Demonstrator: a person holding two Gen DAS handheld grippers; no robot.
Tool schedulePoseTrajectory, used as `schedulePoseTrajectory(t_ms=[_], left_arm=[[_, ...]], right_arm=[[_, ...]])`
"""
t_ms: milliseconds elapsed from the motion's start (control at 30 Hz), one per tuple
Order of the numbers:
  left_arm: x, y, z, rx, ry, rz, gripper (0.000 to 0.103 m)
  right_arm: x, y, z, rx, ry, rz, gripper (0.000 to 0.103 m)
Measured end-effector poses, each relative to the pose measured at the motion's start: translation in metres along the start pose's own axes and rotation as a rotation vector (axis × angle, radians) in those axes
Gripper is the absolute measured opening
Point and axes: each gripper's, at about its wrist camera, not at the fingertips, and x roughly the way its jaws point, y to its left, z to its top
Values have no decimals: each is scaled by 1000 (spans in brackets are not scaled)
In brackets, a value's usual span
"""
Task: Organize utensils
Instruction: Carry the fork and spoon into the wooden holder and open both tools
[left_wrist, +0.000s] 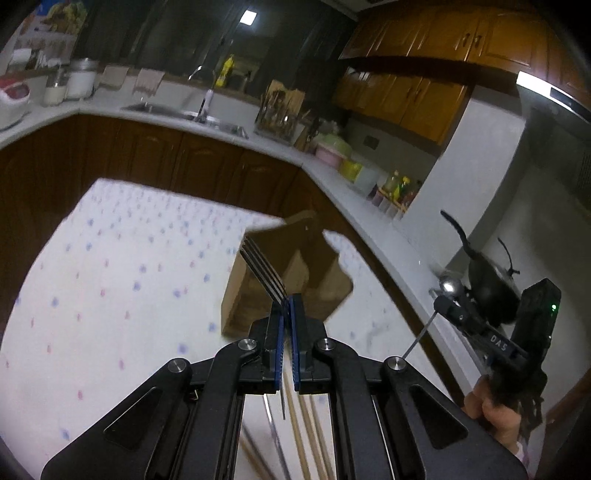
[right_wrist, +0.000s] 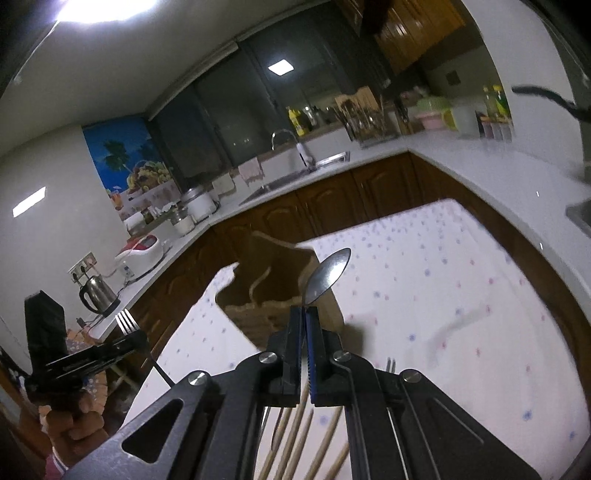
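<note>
A fork (left_wrist: 264, 271) is pinched at its neck between the blue pads of the left claw (left_wrist: 286, 301), tines pointing up and away, above the surface (left_wrist: 110, 277) covered in a dotted cloth. A spoon (right_wrist: 327, 275) is clamped the same way in the right claw (right_wrist: 303, 312), bowl upward. A brown cardboard holder (left_wrist: 295, 280) with compartments stands on the surface just beyond both claws, and wooden chopsticks (right_wrist: 295, 443) lie below them.
</note>
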Motion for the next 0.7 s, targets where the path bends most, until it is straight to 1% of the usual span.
schedulePoseTrajectory(t_ms=[233, 300, 367, 400, 467, 567, 700], left_arm=[[33, -9, 66, 52, -119, 33, 2], [47, -5, 79, 50, -147, 49, 2], [60, -3, 84, 51, -161, 69, 2], [71, 1, 84, 56, -167, 88, 2], [85, 5, 79, 62, -161, 104, 2], [103, 9, 68, 69, -145, 104, 2], [126, 17, 46, 85, -88, 109, 2]], right_arm=[[32, 26, 50, -95, -142, -20, 2], [42, 36, 62, -142, -190, -34, 2], [56, 44, 67, -199, -232, -49, 2], [65, 45, 67, -215, -237, -59, 2], [81, 44, 62, -225, -227, -66, 2], [107, 34, 48, -202, -176, -83, 2], [126, 17, 31, -170, -114, -88, 2]])
